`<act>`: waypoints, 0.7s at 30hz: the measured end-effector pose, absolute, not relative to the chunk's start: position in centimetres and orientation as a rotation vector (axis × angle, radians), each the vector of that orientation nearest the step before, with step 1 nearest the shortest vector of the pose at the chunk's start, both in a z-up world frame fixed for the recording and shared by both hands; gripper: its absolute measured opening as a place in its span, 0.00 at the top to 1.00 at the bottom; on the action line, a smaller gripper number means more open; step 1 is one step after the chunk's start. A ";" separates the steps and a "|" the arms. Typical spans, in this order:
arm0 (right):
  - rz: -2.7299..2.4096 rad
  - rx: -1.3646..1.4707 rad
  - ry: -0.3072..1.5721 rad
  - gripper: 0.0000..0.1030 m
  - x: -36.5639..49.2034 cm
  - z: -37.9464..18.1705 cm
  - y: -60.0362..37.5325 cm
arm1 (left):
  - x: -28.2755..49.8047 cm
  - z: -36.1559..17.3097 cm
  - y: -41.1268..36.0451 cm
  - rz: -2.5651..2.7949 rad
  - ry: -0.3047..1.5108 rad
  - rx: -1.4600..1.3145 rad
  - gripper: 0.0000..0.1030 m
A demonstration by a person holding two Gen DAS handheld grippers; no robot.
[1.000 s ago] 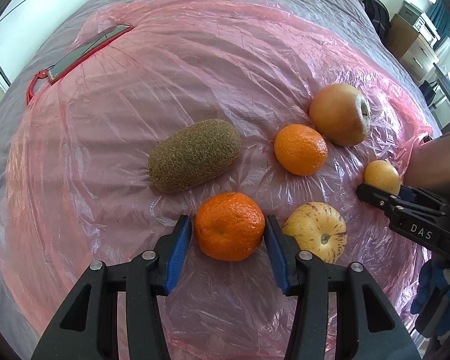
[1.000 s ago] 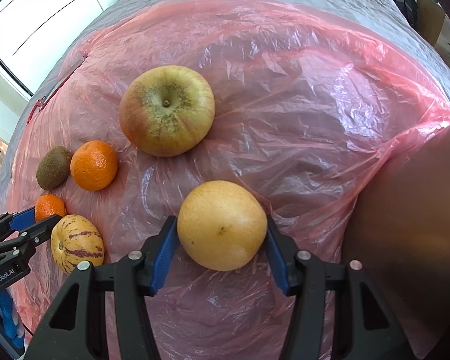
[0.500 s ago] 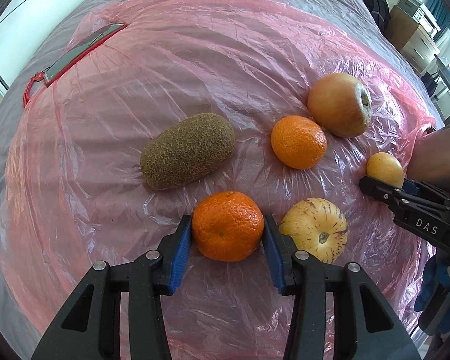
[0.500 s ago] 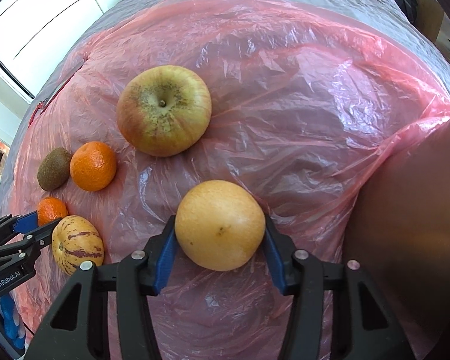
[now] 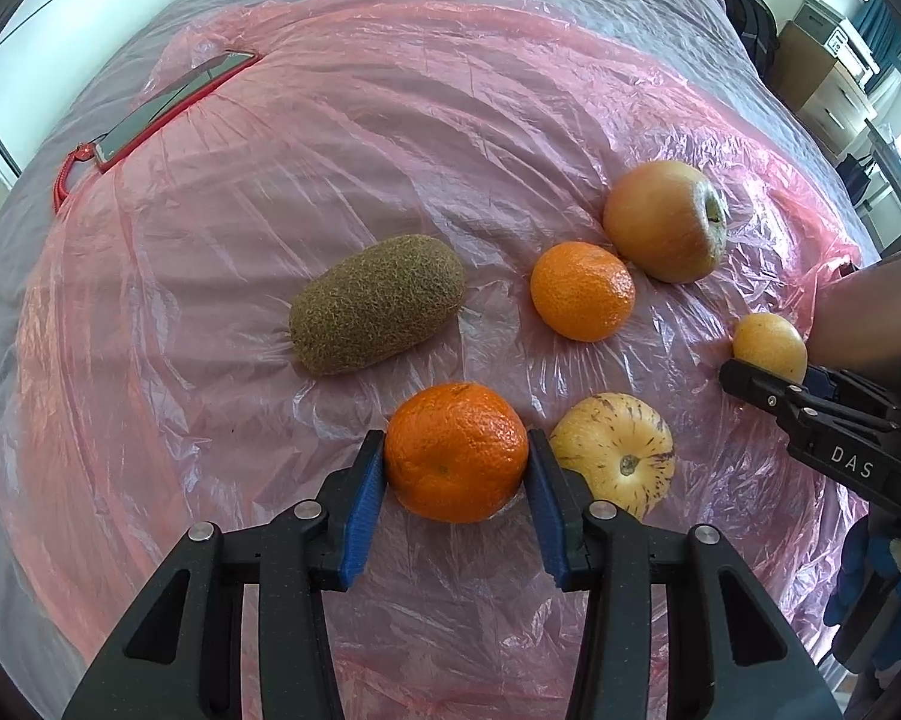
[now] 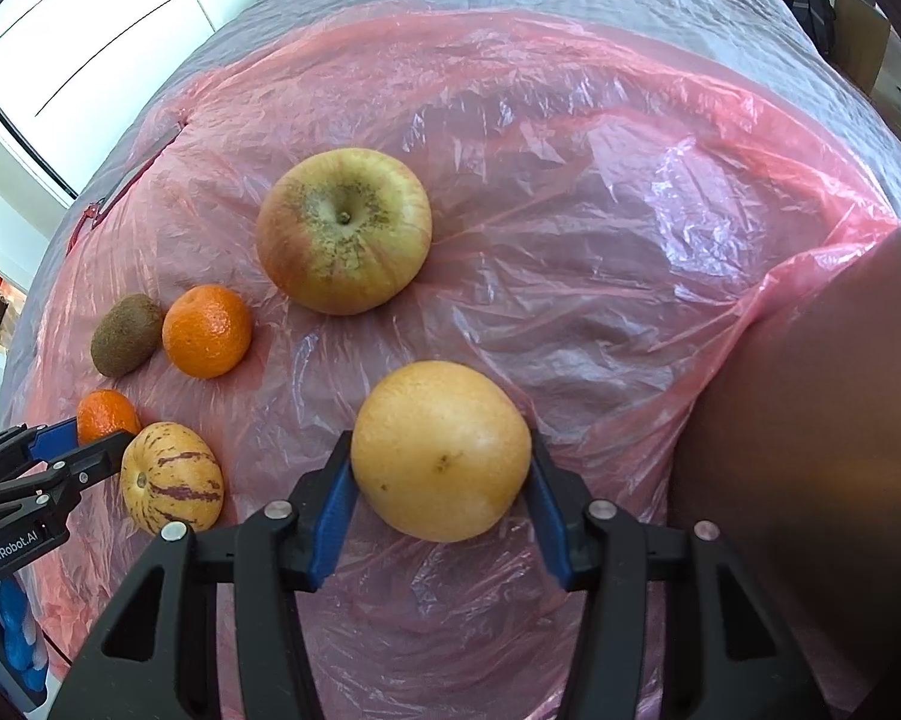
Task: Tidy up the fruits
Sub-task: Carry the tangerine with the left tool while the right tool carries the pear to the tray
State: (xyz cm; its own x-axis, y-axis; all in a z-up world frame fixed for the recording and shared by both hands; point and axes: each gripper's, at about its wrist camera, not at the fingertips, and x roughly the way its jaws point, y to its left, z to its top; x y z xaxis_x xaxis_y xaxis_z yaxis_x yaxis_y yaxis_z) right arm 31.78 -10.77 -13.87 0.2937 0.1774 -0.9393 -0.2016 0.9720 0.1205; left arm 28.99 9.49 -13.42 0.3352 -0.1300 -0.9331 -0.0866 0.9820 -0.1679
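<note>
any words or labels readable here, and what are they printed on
"DAS" stands in white on the black body of the right claw, seen from the left wrist view.
"GenRobot.AI" stands in white on the black body of the left claw, seen from the right wrist view.
The phone under the pink plastic sheet shows no readable text.

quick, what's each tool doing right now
left tool: closed on the near mandarin, pads against both sides.
right tool: closed on the yellow round fruit, pads against both sides.
</note>
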 end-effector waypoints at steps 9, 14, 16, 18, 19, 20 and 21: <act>0.260 -0.023 1.216 0.33 31.1 -12.3 -10.8 | 28.1 -12.1 9.7 -0.017 1.212 -0.207 0.62; 0.287 -0.025 1.197 0.32 30.2 -10.9 -10.7 | 27.2 -11.3 10.1 -0.001 1.207 -0.217 0.61; 0.304 -0.030 1.192 0.32 29.6 -10.2 -10.4 | 26.7 -10.9 10.2 0.000 1.206 -0.216 0.62; 0.323 -0.035 1.191 0.32 29.0 -9.8 -10.0 | 26.3 -10.5 10.1 -0.003 1.205 -0.209 0.61; 0.331 -0.041 1.190 0.32 28.7 -9.7 -9.8 | 26.1 -10.3 10.1 -0.004 1.204 -0.205 0.62; 0.341 -0.046 1.190 0.32 28.3 -9.5 -9.7 | 25.8 -10.2 10.0 -0.006 1.205 -0.200 0.62; 0.352 -0.050 1.190 0.32 27.9 -9.3 -9.6 | 25.7 -10.1 9.9 -0.006 1.205 -0.199 0.62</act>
